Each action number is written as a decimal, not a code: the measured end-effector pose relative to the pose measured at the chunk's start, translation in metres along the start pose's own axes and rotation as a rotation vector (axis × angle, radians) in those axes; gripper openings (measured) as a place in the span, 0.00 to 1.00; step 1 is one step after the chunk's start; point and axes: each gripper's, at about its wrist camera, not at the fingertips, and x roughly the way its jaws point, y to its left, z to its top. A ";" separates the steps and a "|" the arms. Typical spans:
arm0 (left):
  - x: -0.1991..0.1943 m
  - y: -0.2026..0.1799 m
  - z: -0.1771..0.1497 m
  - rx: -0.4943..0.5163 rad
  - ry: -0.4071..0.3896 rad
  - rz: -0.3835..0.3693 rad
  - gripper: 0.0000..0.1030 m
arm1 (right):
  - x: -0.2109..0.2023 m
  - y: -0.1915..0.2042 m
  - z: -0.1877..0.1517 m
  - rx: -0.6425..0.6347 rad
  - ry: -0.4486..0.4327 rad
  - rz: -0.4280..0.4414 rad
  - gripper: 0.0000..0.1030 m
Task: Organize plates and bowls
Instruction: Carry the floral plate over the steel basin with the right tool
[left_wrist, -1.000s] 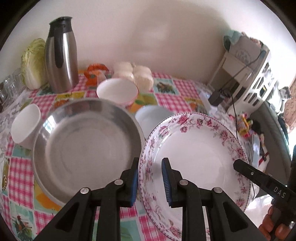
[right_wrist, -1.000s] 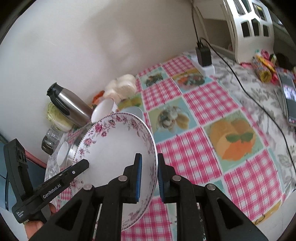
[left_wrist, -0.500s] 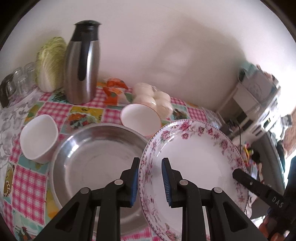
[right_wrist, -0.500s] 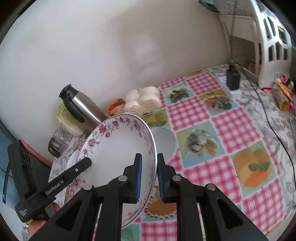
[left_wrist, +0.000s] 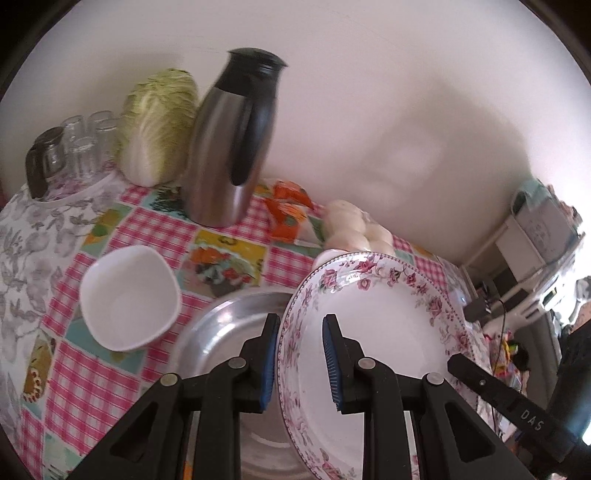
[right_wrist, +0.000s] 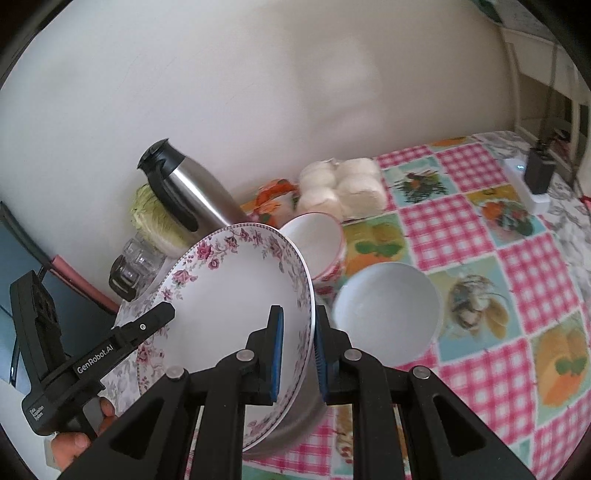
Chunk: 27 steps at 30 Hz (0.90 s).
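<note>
Held between both grippers: the flowered plate (left_wrist: 373, 332), tilted well up off the table, one rim in each set of jaws. Left gripper (left_wrist: 300, 363) straddling the near-left rim, pads either side with some slack showing, so gripping or merely bracketing — hard to say from this view. Right gripper (right_wrist: 298, 356) narrowed on the opposite rim, blue pads (right_wrist: 277, 354) close against both faces of the plate, apparently clamped. Two grips presumably because a wide, shallow plate pinched at one edge would swing and slip.

Plate hanging in the air above the steel pan (left_wrist: 229, 332), face turned up and toward the left gripper, back toward the right. Round, so no true long axis; the line between the two held rims running roughly left to right, with the far rim raised toward the wall.

Likely aim (judging only by position): lowering the plate into or onto the steel pan as a stack. Nearby and still loose: a square white bowl (left_wrist: 129, 297) to the left of the pan, a round white bowl (right_wrist: 386, 310) just to the right, and a pink-rimmed bowl (right_wrist: 317, 242) behind. Steel flask (left_wrist: 232, 147) and cabbage (left_wrist: 159, 125) standing against the wall, well apart from the plate.
</note>
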 end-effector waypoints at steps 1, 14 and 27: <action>-0.001 0.004 0.001 -0.004 -0.003 0.005 0.25 | 0.004 0.003 0.000 -0.004 0.004 0.004 0.16; -0.010 0.048 0.004 -0.059 0.020 0.076 0.25 | 0.044 0.035 -0.007 -0.023 0.076 0.063 0.16; 0.040 0.047 -0.013 -0.051 0.154 0.095 0.25 | 0.076 0.011 -0.019 0.031 0.161 0.009 0.16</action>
